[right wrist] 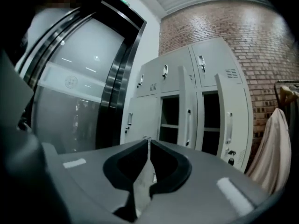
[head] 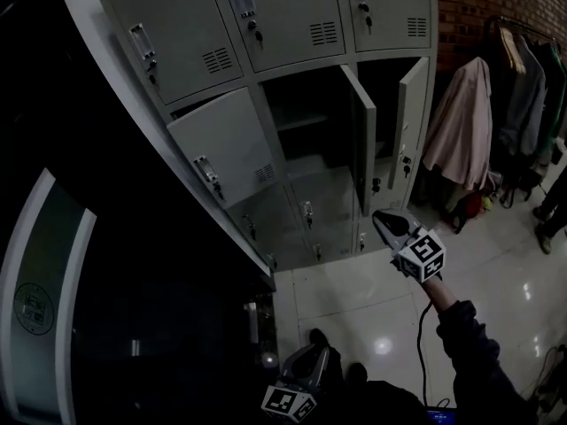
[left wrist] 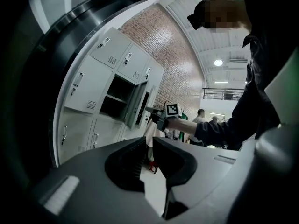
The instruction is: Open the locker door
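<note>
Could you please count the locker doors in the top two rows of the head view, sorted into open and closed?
Closed locker doors: 4
Open locker doors: 2
Total: 6

Right gripper raised, fingers together; left gripper low, slightly parted.

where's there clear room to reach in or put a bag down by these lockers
The open middle compartment, between the closed door and its swung-out door, looks empty. The floor tiles before the lockers are bare. Crowded: beside the lockers, under the hanging coats.
</note>
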`<state>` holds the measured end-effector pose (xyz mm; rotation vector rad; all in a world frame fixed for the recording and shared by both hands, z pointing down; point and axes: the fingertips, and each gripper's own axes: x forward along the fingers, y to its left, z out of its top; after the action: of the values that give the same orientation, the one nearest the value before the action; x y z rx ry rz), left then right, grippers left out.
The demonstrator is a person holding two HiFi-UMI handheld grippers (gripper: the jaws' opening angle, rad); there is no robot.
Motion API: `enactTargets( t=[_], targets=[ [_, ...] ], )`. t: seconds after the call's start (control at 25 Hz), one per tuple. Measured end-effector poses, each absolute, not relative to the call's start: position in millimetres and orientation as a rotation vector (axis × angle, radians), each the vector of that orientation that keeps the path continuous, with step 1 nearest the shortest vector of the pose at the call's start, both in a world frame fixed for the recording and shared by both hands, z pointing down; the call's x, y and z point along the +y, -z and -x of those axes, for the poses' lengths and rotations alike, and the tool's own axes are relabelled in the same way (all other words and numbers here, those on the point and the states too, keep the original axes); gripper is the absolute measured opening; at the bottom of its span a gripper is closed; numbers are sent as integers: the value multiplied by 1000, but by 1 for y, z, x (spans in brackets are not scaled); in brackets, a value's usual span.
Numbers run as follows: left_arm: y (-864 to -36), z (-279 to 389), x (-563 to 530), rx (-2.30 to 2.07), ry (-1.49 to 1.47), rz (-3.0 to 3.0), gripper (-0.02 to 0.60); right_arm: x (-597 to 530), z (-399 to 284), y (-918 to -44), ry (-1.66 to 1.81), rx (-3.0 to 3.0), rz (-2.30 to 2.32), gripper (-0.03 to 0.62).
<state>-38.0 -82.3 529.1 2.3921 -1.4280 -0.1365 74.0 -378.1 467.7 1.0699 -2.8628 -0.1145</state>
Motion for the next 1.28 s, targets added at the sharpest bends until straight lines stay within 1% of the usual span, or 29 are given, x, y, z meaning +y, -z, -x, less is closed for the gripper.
enactTargets(
  t=[0.24, 0.32, 0.4, 0.48, 0.84, 1.0, 1.28],
  targets=[
    [-533, 31, -28, -1481, 116, -2349, 57, -182, -69, -533, -150, -2928, -1039, 18],
    [-529, 31, -18, -1484, 120, -2344, 54, -126, -64, -549, -257, -2899, -1049, 2],
    [-527, 32, -8, -1479, 116, -2348, 52, -79, -61, -558, -382, -2886, -1054, 2],
    [-525, 31, 2, -1462, 115, -2356, 52, -44, -56, -554, -387, -2878, -1033, 2],
    [-523, 51, 80, -1423, 130, -2377, 46, 35, -24, -515, -178, -2902, -1014, 2],
    [-523, 70, 117, -1438, 146, -2377, 46, 72, -10, -512, -178, -2907, -1055, 2],
    [-532, 98, 163, -1465, 164, -2346, 46, 125, 22, -520, -182, -2906, -995, 2]
  ],
)
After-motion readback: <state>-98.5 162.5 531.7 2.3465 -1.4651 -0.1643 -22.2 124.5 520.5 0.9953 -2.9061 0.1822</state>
